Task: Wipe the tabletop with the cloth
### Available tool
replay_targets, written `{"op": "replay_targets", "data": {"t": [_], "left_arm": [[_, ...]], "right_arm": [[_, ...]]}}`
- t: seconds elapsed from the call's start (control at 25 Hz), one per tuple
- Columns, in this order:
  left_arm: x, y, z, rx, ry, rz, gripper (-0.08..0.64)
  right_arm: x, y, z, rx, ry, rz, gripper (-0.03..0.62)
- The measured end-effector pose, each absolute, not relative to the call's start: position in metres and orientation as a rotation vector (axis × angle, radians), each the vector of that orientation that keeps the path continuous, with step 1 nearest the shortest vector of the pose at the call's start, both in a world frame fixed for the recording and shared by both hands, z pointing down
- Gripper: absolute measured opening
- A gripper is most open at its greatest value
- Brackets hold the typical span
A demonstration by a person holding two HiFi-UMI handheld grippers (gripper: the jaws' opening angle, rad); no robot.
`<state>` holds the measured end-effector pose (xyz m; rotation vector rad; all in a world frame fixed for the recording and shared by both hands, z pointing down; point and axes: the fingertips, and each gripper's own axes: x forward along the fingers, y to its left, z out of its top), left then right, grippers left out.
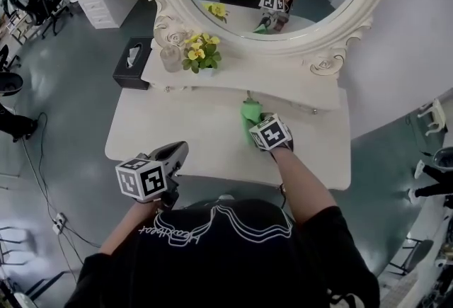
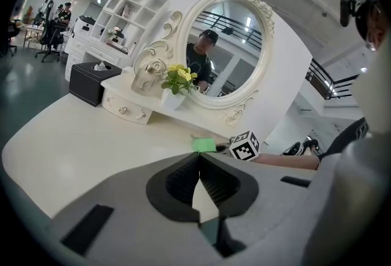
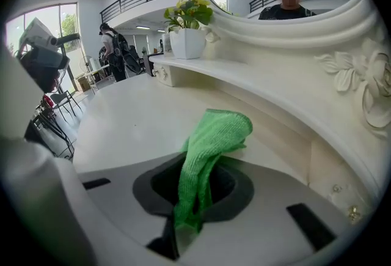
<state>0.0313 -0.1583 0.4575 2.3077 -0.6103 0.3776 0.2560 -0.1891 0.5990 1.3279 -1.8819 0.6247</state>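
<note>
Nearest me, the left hand-held gripper (image 1: 177, 152) hovers at the worktop's (image 1: 177, 122) front edge, jaws pressed together on nothing. Further in, the right hand-held gripper (image 1: 263, 131) pinches the green cloth (image 1: 249, 114) down on the worktop. I'd say wiping is mid-stroke, and next comes a sweep left over bare surface. The raised shelf (image 1: 283, 87) just behind blocks going deeper, and 1 flowerpot (image 1: 203, 55) stands on it.

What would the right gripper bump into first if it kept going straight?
Probably the shelf front. The cloth held by the right gripper sticks out ahead, so it would touch first. Depth is unclear.
</note>
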Motion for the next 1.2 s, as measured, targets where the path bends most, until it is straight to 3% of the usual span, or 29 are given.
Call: {"op": "replay_targets", "data": {"t": [1.2], "left_arm": [[0.135, -0.111, 0.476, 2.322, -0.567, 0.423, 0.005]], "right_arm": [[0.347, -0.14, 0.599, 1.382, -1.935, 0.66, 0.058]]}}
